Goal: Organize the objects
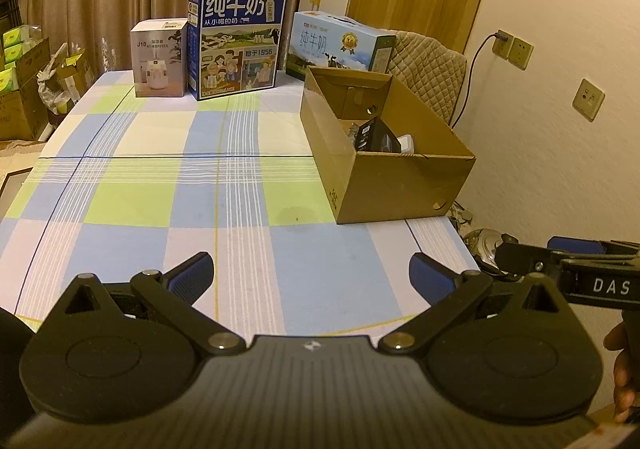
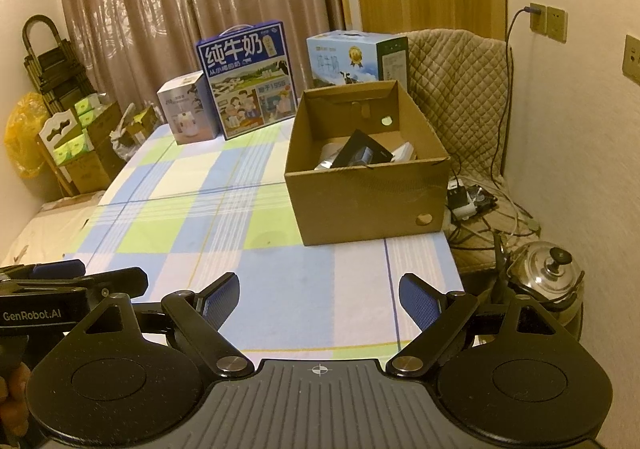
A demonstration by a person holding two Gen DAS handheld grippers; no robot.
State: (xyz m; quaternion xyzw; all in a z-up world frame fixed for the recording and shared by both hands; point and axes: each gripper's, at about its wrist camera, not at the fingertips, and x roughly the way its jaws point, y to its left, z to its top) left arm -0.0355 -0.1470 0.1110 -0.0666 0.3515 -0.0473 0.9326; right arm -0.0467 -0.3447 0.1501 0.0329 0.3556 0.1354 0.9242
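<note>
From the left wrist camera, the left gripper (image 1: 311,278) hovers low over the near edge of the desk (image 1: 160,185), its two blue-padded fingers (image 1: 192,275) spread wide apart with nothing between them. One open cardboard box (image 1: 384,185) sits on the right side of the desk; inside it lie one black package (image 1: 374,135), tilted, and at least one white item (image 1: 405,143) beside it, the rest being too hidden to count. Along the far edge stand three cartons: one white humidifier box (image 1: 160,59), one tall dark-blue milk carton (image 1: 238,43) touching it, and one light-blue milk carton (image 1: 340,45) behind the cardboard box. The right gripper (image 1: 576,269) enters at the right edge, side on. From the right wrist camera, the right gripper (image 2: 319,299) likewise has both fingers (image 2: 418,305) wide apart and empty above the checked cloth. The same single cardboard box (image 2: 368,201) shows the black package (image 2: 362,151) leaning among pale items. One steel kettle (image 2: 546,277) sits on the floor to the right, off the desk, near a tangle of cables (image 2: 488,205). The left gripper (image 2: 76,281) shows at the left edge.
</note>
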